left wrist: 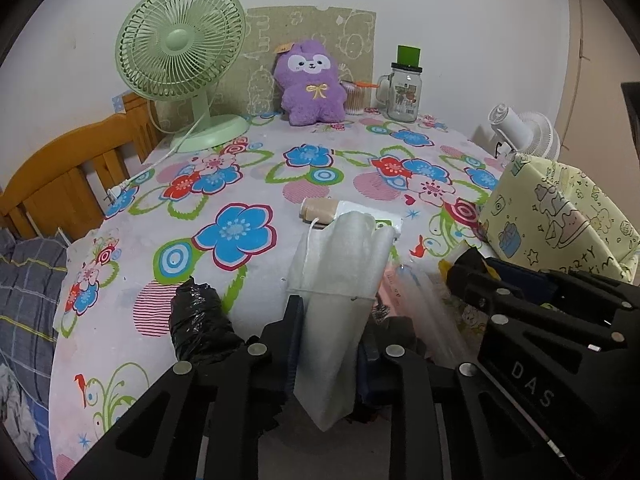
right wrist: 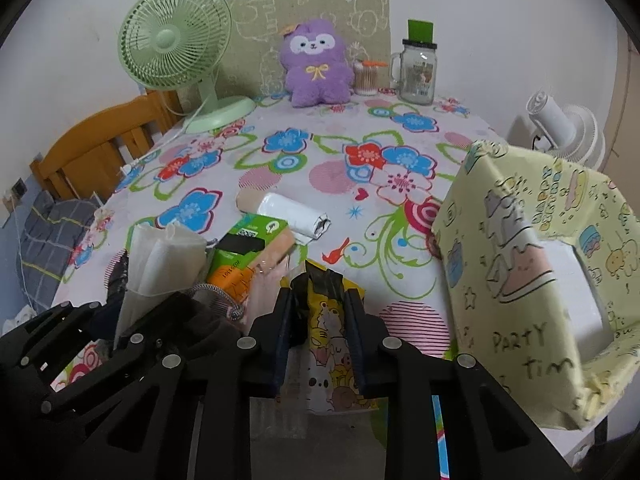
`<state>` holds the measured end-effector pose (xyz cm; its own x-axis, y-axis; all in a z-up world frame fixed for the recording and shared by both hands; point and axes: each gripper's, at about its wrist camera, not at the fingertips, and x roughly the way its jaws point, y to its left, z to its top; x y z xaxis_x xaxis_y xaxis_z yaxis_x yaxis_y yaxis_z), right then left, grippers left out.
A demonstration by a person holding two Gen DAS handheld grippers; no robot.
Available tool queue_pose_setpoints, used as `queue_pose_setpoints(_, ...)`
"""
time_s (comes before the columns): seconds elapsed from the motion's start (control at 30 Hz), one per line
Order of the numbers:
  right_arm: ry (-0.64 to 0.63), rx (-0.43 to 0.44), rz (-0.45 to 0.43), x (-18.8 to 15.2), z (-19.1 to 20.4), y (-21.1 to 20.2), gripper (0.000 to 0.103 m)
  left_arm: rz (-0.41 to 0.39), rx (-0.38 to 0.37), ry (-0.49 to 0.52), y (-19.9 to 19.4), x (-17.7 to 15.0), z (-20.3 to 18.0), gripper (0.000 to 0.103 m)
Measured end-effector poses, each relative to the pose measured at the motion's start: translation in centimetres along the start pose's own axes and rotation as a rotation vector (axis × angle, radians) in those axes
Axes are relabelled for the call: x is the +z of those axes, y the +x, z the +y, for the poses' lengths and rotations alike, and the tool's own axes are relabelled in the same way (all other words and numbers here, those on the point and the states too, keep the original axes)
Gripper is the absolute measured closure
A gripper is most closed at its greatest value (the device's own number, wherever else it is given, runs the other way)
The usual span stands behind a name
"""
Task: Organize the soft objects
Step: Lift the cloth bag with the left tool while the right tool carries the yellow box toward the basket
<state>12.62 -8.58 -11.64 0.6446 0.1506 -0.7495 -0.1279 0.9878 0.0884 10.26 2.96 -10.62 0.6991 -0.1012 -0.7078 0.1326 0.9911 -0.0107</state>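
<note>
Floral tablecloth (left wrist: 248,312) covers the table; the yellow cartoon-print box (right wrist: 520,264) is the landmark. Left of it, the left gripper (left wrist: 332,344) is clamped on a white fabric pouch (left wrist: 340,264), whose long axis runs along the fingers. Nearer the box, the right gripper (right wrist: 318,320) is clamped on a yellow cartoon-print bag (right wrist: 328,344), long axis likewise along the fingers. The box lies just right of the right gripper, the nearer one. Count: two grippers, one pouch, one bag, one box.

Soft, even indoor light, faint shadows, strong fisheye bending with dark corner vignettes, slight motion blur on nearby foreground items
</note>
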Motion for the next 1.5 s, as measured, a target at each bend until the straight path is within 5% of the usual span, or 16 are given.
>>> queue_pose_setpoints(1.5, -0.026, -0.020, -0.163, 0.3, -1.3, -10.2, 0.075, -0.139, -0.018, 0.026, -7.9, 1.6, -3.5, 0.084)
